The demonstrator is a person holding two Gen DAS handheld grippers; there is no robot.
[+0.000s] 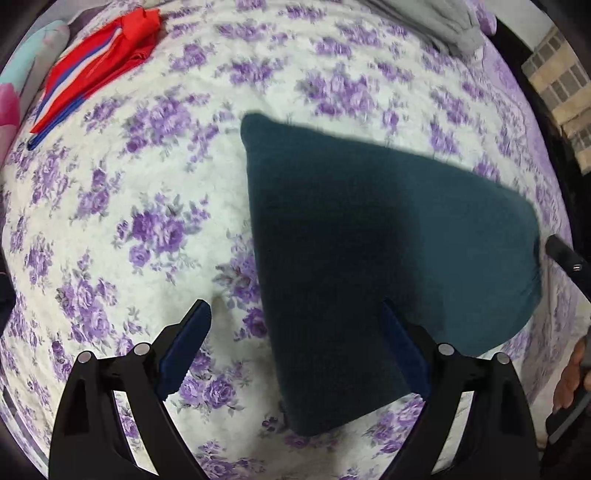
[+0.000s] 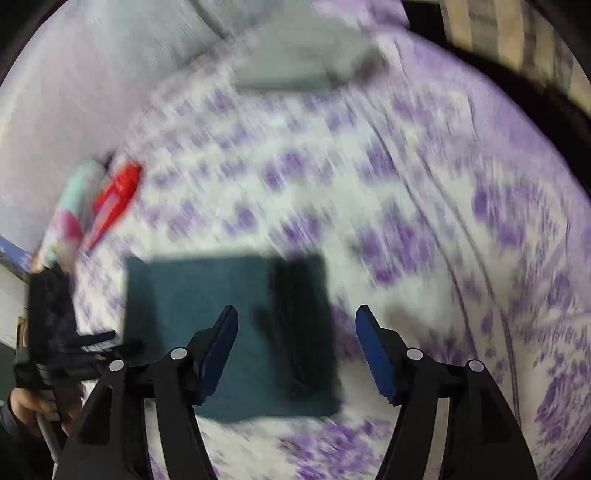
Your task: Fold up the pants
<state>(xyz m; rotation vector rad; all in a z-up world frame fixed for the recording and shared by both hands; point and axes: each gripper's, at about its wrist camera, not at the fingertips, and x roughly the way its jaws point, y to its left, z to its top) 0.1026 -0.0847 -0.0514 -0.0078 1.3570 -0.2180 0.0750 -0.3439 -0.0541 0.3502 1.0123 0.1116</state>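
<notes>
Your pants (image 1: 369, 258) lie folded into one compact dark teal block on the bedspread (image 1: 147, 206), a soft matte knit with no crease lines showing on top. In the left wrist view the block reads as a wedge, with a rounded bulging edge at the right; in the right wrist view (image 2: 229, 332) it reads as a near rectangle with square corners, and a dark shadow band crosses its right part.

The bedspread is a quilted white cloth printed with purple flower clusters; the right wrist view is heavily blurred, so its finer texture cannot be read there.

Your left gripper (image 1: 295, 317) hangs over the near left part of the pants with its jaws spread wide and nothing between the blue pads; the right finger sits over the cloth, the left finger over bare bedspread. Your right gripper (image 2: 295, 321) hangs with its jaws wide apart and holding nothing, the left finger over the pants and the right finger beyond their right edge.

Other items: one red garment (image 1: 99, 62) with blue and white stripes lies folded at the far left, well apart from the pants. One grey garment (image 1: 436, 26) lies at the far edge of the bed. One pink and pale blue soft item (image 1: 22, 88) sits beside the red garment; what it is cannot be told.
</notes>
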